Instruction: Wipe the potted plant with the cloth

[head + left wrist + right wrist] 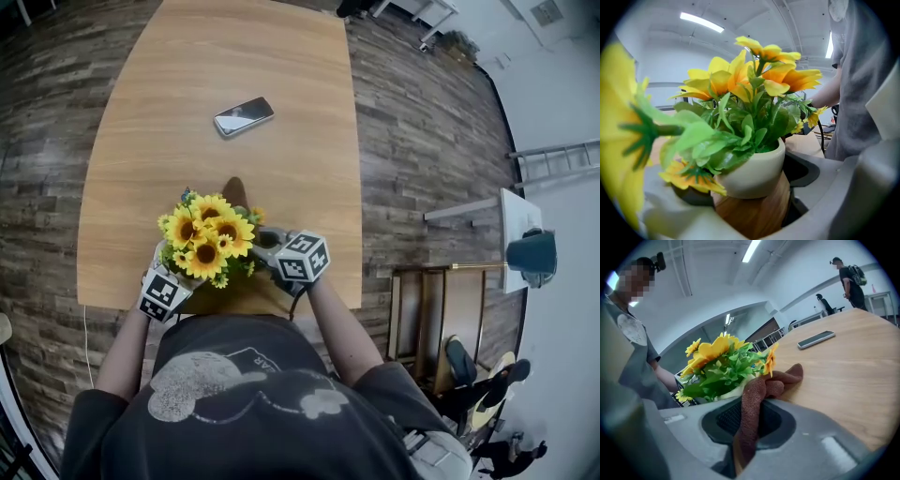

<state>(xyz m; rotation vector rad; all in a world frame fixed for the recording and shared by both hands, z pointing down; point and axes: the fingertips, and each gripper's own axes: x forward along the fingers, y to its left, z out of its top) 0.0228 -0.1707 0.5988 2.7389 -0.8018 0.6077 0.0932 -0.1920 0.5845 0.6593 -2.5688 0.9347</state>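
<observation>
Now, L gripper (757, 206) jaws wide, gripping cream-and-wood potted sunflower plant (754, 168) at base; prob top-heavy, petals flimsy. R gripper (750, 427) pinches limp brown cloth (780, 380).

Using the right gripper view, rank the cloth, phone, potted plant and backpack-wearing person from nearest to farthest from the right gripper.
1. cloth, clamped in the right gripper.
2. potted plant, just beyond, to the left.
3. phone, farther out on the table, upper right.
4. person with the backpack, standing beyond the table, top right.
</observation>
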